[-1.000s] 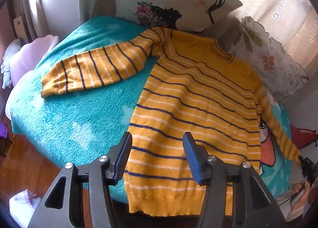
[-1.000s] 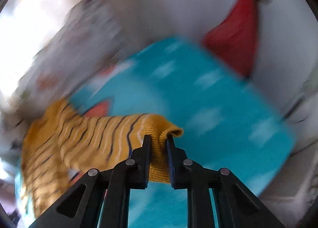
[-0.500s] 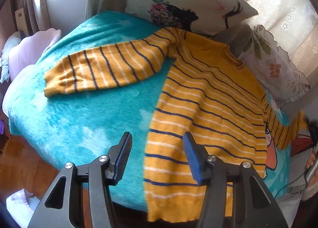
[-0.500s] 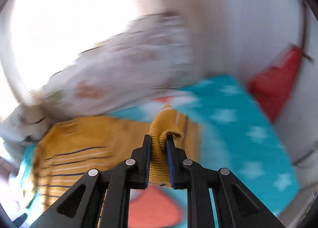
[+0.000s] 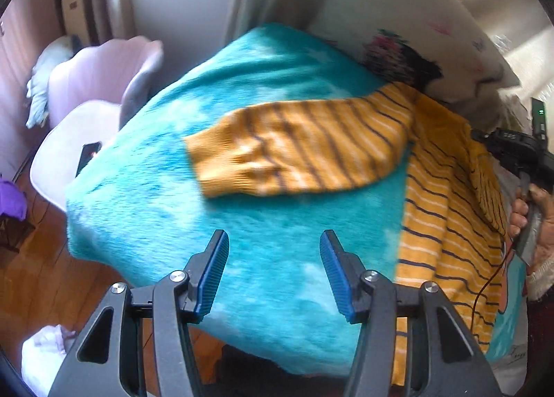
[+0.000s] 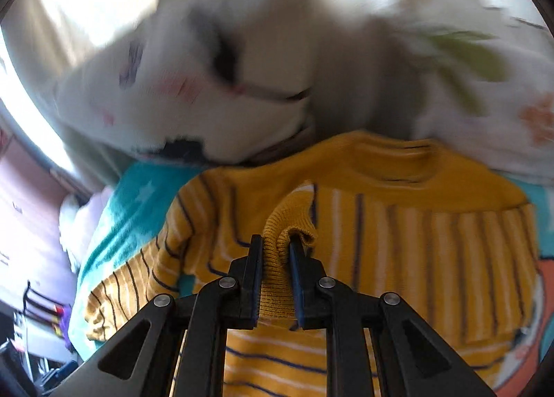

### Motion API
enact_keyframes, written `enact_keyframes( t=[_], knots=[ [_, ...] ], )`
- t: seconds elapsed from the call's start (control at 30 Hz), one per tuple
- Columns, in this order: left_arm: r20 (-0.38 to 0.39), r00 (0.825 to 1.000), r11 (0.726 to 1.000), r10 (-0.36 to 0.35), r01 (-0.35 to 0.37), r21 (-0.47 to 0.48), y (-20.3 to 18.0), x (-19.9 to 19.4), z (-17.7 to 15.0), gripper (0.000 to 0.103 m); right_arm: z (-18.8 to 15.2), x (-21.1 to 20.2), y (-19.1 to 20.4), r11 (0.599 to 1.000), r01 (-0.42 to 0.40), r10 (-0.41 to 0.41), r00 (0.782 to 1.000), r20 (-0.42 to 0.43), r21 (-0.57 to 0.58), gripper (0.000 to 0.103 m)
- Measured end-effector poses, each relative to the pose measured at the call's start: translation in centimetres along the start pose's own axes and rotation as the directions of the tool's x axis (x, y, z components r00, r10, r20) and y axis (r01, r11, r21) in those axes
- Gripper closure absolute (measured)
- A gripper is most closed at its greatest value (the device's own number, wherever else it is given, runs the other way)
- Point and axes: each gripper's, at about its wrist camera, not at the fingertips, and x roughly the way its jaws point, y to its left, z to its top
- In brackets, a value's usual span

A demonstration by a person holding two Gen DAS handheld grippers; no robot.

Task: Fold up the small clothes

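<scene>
My right claw (image 6: pixel 275 275), clamped tight on the ribbed cuff (image 6: pixel 289 223) of the striped yellow sweater (image 6: pixel 415 241), holds that sleeve above the garment's chest, just below the neckline (image 6: pixel 394 168), as the sweater lies spread on a bed under a turquoise blanket (image 5: pixel 277 189). My left claw (image 5: pixel 273 275) hangs wide apart and empty over bare blanket near the bed's front edge, with the other sleeve (image 5: pixel 301 151) stretched flat out to the side ahead of it. The step in hand, as I judge it, is folding the gripped sleeve across the body; to do it well I should lay the cuff down flat and square with the stripes, let go only once the fabric rests, and keep the fold line along the shoulder seam so no bunching follows. The second sleeve looks ready for the same treatment by my free claw. Room is generous on the blanket toward the chair (image 5: pixel 93 92) side, but pillows (image 6: pixel 207 85) crowd the collar end, and the hem (image 5: pixel 405 338) hangs near the bed's front edge, where a careless tug could drag the sweater off.
</scene>
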Motion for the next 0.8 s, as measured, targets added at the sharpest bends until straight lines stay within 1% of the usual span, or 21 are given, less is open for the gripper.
enact_keyframes(
  t=[0.17, 0.27, 0.33, 0.37, 0.4, 0.5, 0.57, 0.6, 0.67, 0.73, 0.8],
  knots=[
    [-0.008, 1.0, 0.999, 0.011, -0.011, -0.03, 2.8, 0.5, 0.9, 0.049, -0.4, 6.1, 2.9, 1.0, -0.013, 0.012, 0.995, -0.098, -0.003, 0.087],
    [-0.012, 1.0, 0.999, 0.012, -0.012, -0.038, 3.8, 0.8, 1.2, 0.049, -0.6, 8.2, 3.2, 0.999, -0.032, 0.034, 0.99, -0.137, 0.021, 0.08],
    [-0.013, 1.0, 0.999, 0.009, -0.01, -0.05, 4.5, 0.9, 1.4, 0.048, -0.6, 8.8, 3.6, 0.998, -0.057, 0.062, 0.988, -0.145, 0.037, 0.069],
    [-0.011, 1.0, 0.998, 0.011, -0.012, -0.056, 4.9, 0.9, 1.5, 0.048, -0.6, 8.8, 3.9, 0.997, -0.069, 0.073, 0.987, -0.14, 0.035, 0.061],
    [-0.009, 1.0, 0.998, 0.013, -0.013, -0.061, 5.2, 0.9, 1.6, 0.048, -0.5, 8.5, 4.8, 0.995, -0.093, 0.096, 0.987, -0.133, 0.025, 0.058],
    [0.0, 1.0, 0.996, 0.019, -0.019, -0.087, 6.3, 0.8, 1.8, 0.047, -0.2, 7.7, 7.1, 0.987, -0.16, 0.158, 0.979, -0.13, 0.0, 0.058],
    [0.004, 1.0, 0.993, 0.028, -0.028, -0.113, 7.3, 0.7, 1.8, 0.046, -0.4, 7.4, 8.8, 0.981, -0.189, 0.184, 0.974, -0.132, -0.027, 0.055],
    [0.006, 0.999, 0.991, 0.034, -0.033, -0.126, 7.8, 0.6, 1.8, 0.045, -0.8, 7.3, 10.2, 0.978, -0.204, 0.195, 0.971, -0.141, -0.048, 0.052],
    [0.009, 0.999, 0.987, 0.05, -0.048, -0.153, 8.9, 0.3, 1.7, 0.045, -1.8, 7.3, 12.7, 0.968, -0.234, 0.217, 0.962, -0.165, -0.092, 0.051],
    [0.012, 0.998, 0.982, 0.065, -0.062, -0.178, 10.0, 0.1, 1.5, 0.045, -3.9, 7.2, 16.3, 0.942, -0.287, 0.248, 0.945, -0.213, -0.176, 0.048],
    [0.015, 0.997, 0.976, 0.082, -0.077, -0.205, 11.1, -0.3, 1.3, 0.045, -6.6, 7.3, 20.6, 0.897, -0.332, 0.257, 0.929, -0.268, -0.291, 0.043]
  ],
)
